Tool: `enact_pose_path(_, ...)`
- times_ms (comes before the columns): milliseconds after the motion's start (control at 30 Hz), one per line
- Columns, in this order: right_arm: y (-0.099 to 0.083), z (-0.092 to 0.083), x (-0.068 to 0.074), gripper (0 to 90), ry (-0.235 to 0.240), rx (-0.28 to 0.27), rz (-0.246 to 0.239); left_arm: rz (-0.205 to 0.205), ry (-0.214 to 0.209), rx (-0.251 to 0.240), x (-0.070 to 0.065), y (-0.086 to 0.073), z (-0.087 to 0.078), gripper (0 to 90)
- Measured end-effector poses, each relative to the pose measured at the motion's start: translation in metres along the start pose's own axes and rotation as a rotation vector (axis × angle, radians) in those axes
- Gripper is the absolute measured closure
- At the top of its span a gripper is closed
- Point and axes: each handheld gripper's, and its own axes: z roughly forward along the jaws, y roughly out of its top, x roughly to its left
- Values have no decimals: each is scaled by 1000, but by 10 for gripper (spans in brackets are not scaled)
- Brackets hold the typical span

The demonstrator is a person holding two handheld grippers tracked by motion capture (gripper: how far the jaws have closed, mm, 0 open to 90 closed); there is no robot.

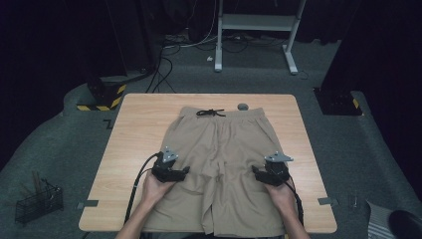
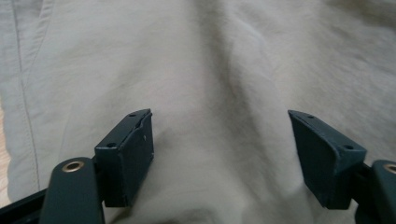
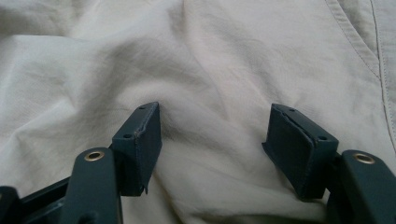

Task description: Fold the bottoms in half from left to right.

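Note:
A pair of tan shorts (image 1: pixel 224 149) lies flat on the wooden table (image 1: pixel 134 129), waistband and black drawstring (image 1: pixel 210 113) at the far side, legs toward the near edge. My left gripper (image 1: pixel 185 172) rests low over the left leg, jaws wide apart with only smooth cloth (image 2: pixel 219 70) beneath them. My right gripper (image 1: pixel 256 173) sits over the right leg, also open, above wrinkled cloth (image 3: pixel 210 70). In the left gripper view the left gripper (image 2: pixel 219 116) pinches nothing. The right gripper (image 3: pixel 215 109) likewise holds no fold. A hand holds each gripper from the near side.
A small grey round object (image 1: pixel 243 106) lies near the table's far edge by the waistband. On the floor are a wire basket (image 1: pixel 39 201) at the left, a yellow-black striped base (image 1: pixel 99 99), cables, and a white stand (image 1: pixel 259 22) at the back.

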Motion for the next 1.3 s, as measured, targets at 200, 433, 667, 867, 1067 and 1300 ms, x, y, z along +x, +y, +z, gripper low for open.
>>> enact_pose_path(200, 0, 0, 0, 356, -1, 0, 0, -3, 5, -2, 4, -1, -1, 263)
enact_pose_path(433, -1, -1, 0, 359, -4, -1, 1, -19, 25, 0, 3, -6, -7, 258)
enact_pose_path(667, -8, -9, 6, 362, 1, -1, -6, -23, 24, -3, -2, -14, -16, 257)
enact_pose_path(867, -16, -17, 9, 362, 11, -2, -12, -21, 20, 0, -8, -21, -23, 251)
enact_pose_path(1067, -12, -22, 11, 385, -24, 6, -22, -72, -17, -4, -4, -17, -26, 258)
enact_pose_path(1300, 13, -6, 5, 384, 6, -16, 48, -119, 9, -3, -1, 15, -11, 268)
